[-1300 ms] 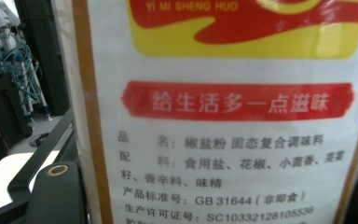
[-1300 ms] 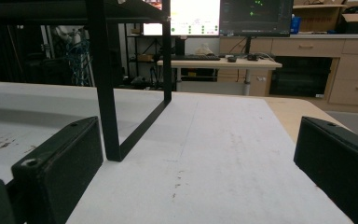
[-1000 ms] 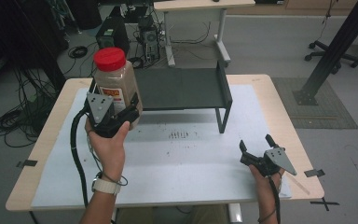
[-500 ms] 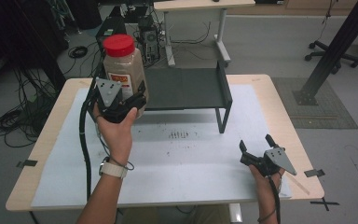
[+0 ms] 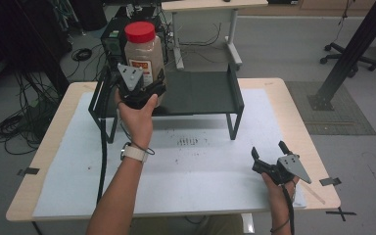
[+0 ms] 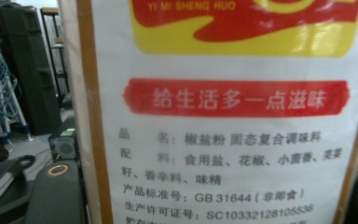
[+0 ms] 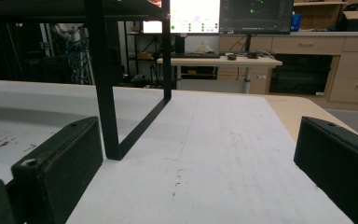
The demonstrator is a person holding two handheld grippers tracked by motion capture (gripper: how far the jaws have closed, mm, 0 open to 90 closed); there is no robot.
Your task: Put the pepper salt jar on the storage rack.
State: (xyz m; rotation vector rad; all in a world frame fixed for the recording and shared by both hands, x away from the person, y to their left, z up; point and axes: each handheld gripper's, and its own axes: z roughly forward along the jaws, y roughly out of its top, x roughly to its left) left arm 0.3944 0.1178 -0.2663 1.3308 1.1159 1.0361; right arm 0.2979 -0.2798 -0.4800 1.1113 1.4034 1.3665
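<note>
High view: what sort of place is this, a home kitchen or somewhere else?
Most likely a lab or office workroom, not a kitchen. Cable bundles lie on the floor, a monitor sits on a desk behind the table, and a rolling chair base stands nearby.

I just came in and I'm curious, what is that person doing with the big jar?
A person holds a gripper in each hand. The left gripper is clamped on a seasoning jar with a red lid, holding it up over the left end of the black shelf. The right gripper rests open and empty near the table's front right corner.
</note>
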